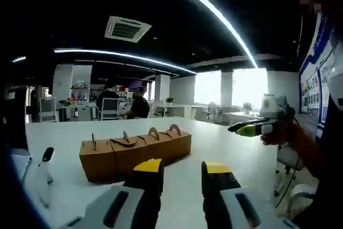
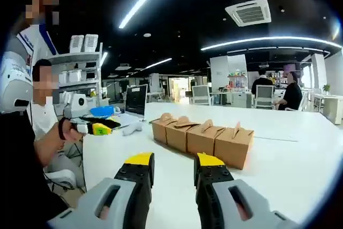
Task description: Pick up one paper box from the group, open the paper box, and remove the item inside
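A row of several brown paper boxes with arched handle tabs stands side by side on the white table. In the right gripper view the same boxes lie just beyond my jaws. My left gripper is open, its yellow-tipped jaws apart with nothing between them, a short way in front of the boxes. My right gripper is open and empty too, hovering over the table near the row. Each gripper shows in the other's view, held in a hand off to the side: the right gripper and the left gripper.
A laptop and a small white object sit on the table's far side. Another white item lies at the left. A person sits by a shelf. People sit at distant desks.
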`<move>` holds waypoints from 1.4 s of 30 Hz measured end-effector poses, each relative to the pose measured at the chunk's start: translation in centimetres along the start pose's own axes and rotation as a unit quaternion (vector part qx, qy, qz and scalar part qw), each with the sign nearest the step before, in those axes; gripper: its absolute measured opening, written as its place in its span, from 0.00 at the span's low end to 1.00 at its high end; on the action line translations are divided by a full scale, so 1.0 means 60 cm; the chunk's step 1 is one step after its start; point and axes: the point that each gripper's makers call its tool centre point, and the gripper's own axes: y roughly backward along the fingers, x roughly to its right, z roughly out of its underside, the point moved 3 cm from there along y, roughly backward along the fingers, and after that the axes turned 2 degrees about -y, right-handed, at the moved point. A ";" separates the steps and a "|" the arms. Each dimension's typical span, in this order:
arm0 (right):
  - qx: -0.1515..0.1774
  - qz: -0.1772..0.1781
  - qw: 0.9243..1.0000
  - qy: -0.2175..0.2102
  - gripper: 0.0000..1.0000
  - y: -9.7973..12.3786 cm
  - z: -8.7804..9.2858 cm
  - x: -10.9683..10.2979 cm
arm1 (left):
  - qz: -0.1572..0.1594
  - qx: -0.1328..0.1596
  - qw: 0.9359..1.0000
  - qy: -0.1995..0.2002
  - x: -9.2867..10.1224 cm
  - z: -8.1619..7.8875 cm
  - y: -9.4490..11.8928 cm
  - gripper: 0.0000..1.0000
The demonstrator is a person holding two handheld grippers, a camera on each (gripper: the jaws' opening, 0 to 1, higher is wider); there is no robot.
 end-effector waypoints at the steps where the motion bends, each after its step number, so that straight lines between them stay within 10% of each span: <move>1: -0.002 -0.001 1.000 -0.004 0.30 -0.002 0.006 -0.002 | -0.017 0.018 1.000 -0.007 -0.006 -0.005 0.004 0.30; 8: 0.005 0.000 1.000 -0.020 0.30 0.003 0.006 -0.002 | -0.016 -0.030 0.999 0.023 -0.022 0.043 -0.010 0.30; 20: -0.015 0.002 1.000 -0.010 0.31 0.029 0.043 -0.004 | -0.012 -0.037 0.999 0.005 -0.010 0.043 -0.025 0.30; 42: -0.002 -0.020 1.000 -0.002 0.29 0.004 0.023 -0.031 | -0.006 -0.011 0.999 0.034 0.003 0.035 -0.012 0.30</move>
